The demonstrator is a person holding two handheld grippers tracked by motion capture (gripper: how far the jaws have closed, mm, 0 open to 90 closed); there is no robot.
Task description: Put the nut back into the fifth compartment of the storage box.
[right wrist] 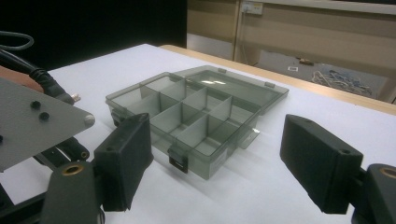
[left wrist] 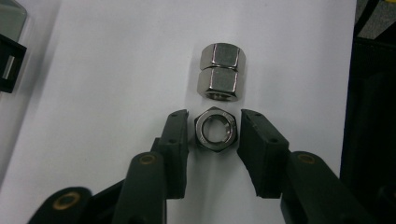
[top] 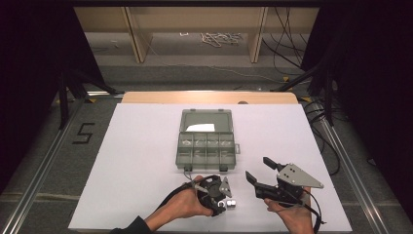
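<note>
My left gripper (left wrist: 214, 133) points down at the white counter (left wrist: 102, 93), its jaws flanking a steel hex nut (left wrist: 215, 131) that lies flat, bore up, dead centre between the pads; slivers of gap remain, so it isn't pinched yet. Two more hex nuts (left wrist: 220, 71) lie touching each other just beyond it. My right gripper (right wrist: 215, 154) hovers spread and empty, facing the open compartment box (right wrist: 196, 112). I can read no writing on anything.

high view overlooks table (top: 141, 161); gripper views sit close, low.
</note>
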